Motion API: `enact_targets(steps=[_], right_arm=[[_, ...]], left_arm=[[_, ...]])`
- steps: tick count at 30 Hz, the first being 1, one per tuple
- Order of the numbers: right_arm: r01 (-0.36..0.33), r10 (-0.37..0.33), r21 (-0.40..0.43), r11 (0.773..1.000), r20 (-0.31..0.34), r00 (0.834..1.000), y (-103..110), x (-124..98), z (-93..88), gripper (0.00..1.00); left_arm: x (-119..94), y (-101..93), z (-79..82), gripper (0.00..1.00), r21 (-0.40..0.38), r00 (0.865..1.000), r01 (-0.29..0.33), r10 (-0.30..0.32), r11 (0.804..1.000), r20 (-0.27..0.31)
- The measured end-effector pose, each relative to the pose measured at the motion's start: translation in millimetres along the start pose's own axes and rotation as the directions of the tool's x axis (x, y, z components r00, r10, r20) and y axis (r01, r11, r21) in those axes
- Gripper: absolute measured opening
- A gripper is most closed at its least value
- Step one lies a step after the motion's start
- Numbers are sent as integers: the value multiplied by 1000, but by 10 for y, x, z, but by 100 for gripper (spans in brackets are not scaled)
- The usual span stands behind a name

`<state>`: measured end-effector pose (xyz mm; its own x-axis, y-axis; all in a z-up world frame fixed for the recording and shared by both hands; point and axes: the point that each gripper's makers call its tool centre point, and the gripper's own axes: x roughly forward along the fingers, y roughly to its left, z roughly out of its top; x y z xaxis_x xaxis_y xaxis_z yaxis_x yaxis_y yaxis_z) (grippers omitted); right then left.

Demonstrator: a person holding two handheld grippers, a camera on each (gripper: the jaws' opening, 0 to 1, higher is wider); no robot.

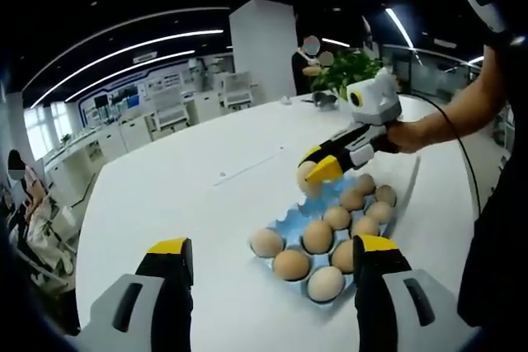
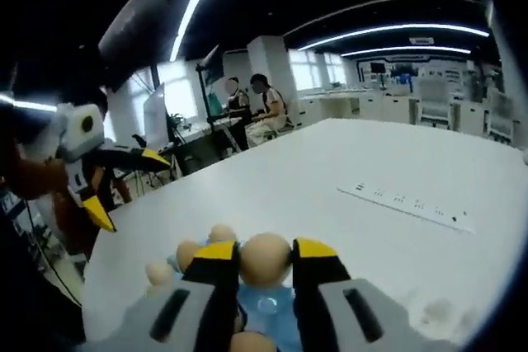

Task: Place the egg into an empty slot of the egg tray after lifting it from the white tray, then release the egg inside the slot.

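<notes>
From my left hand-held gripper (image 1: 264, 274) I look across the white counter (image 1: 190, 187) at the blue egg tray (image 1: 326, 204), which holds brown eggs in most of its slots; my own jaws here stand wide apart with nothing between them, low over the counter just short of the tray's near edge. This view gives me what the other cannot: my right hand-held gripper (image 1: 318, 172) seen from the side, coming in from the right with my hand (image 1: 404, 133) behind it, its yellow tips closed on the egg (image 1: 307, 176) above the far, left part of the tray. A potted plant (image 1: 351, 68) stands at the far end of the counter. From the right hand-held gripper (image 2: 264, 263) I see the grip itself up close: the egg (image 2: 266, 260) sits clamped between my two yellow-tipped fingers (image 2: 216, 255), with the blue tray (image 2: 264, 307) and a few other eggs directly beneath and behind it. I cannot tell whether the egg touches the tray. My left hand-held gripper (image 2: 103, 191) shows at the left there, jaws spread. A white power strip (image 2: 408, 204) lies further along the counter.
</notes>
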<state>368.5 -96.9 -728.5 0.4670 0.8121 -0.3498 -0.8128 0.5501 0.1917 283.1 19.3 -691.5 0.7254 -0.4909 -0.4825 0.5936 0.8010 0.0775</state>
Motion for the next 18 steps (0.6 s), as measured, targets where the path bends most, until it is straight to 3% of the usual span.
enact_targets(steps=[18], right_arm=[[-62,61,-55,997,-29,998,285,348,-18,24]], left_arm=[[-58,72,-75,79,-18,1000,-13,13,1000,2]])
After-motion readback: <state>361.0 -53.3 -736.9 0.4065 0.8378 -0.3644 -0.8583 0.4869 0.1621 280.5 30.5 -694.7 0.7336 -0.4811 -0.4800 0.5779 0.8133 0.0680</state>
